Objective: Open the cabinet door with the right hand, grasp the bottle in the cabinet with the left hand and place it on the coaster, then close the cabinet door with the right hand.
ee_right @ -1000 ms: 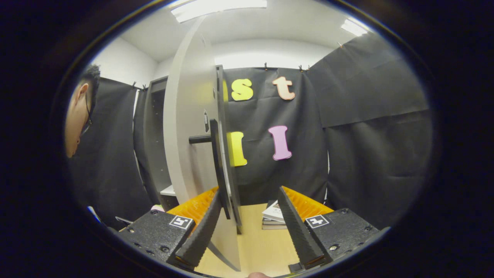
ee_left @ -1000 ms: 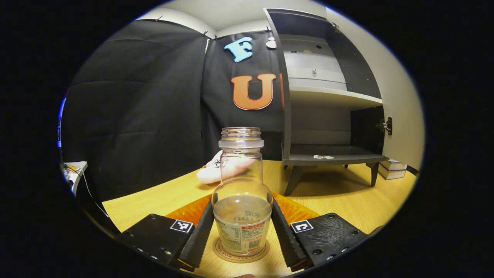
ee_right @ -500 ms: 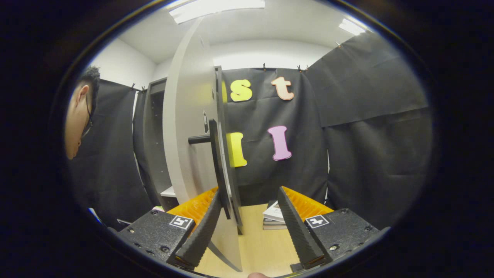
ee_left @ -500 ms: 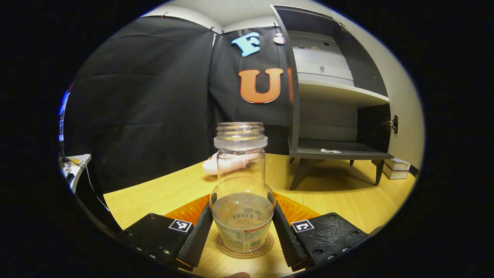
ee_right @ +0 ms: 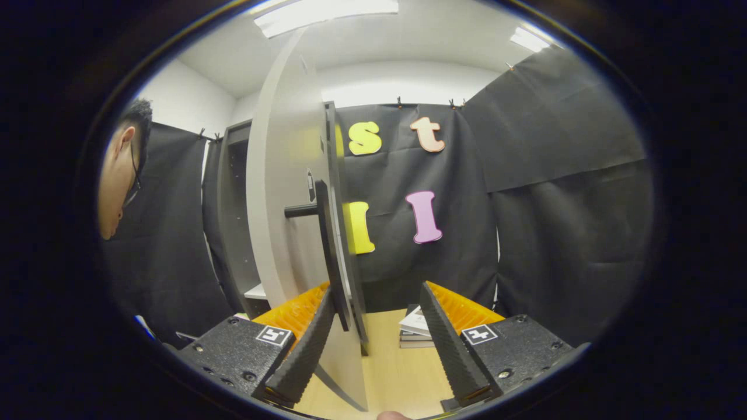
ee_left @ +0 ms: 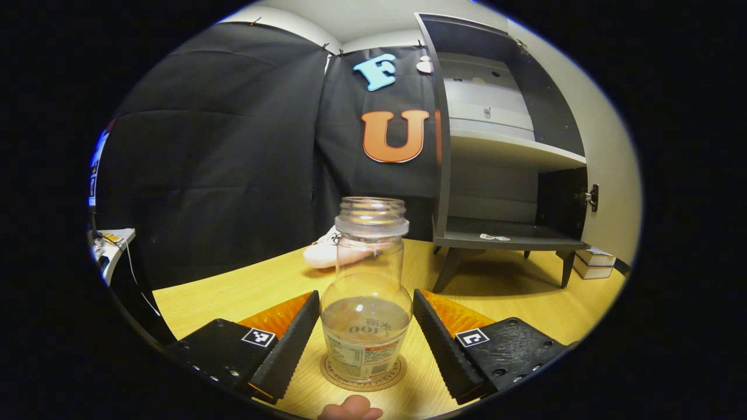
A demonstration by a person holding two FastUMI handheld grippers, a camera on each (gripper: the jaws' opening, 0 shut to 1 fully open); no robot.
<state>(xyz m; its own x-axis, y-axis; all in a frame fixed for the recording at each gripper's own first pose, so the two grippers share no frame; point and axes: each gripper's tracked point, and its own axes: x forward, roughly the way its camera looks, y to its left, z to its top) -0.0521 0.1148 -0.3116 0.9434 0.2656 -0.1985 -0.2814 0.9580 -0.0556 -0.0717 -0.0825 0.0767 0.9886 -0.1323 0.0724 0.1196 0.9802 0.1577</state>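
Note:
A clear, capless bottle (ee_left: 366, 303) with a little liquid stands upright on the round coaster (ee_left: 357, 377) on the wooden table (ee_left: 233, 297). My left gripper (ee_left: 366, 344) is open, a finger on each side of the bottle with small gaps. Behind it the grey cabinet (ee_left: 502, 151) is open, its lower shelf holding only a small scrap. In the right gripper view the cabinet door (ee_right: 280, 192) stands edge-on. Its black handle (ee_right: 324, 233) sits just above my left finger. My right gripper (ee_right: 376, 350) is open, with the door's edge between its fingers, close to the left one.
A pale soft object (ee_left: 321, 254) lies on the table behind the bottle. A stack of books (ee_right: 415, 326) sits on the table past the door, also right of the cabinet's legs as books (ee_left: 592, 259). A person (ee_right: 119, 175) leans in at the left.
My left gripper has opened and let go of the bottle, which now stands on the coaster by itself. The right gripper and the door have barely moved.

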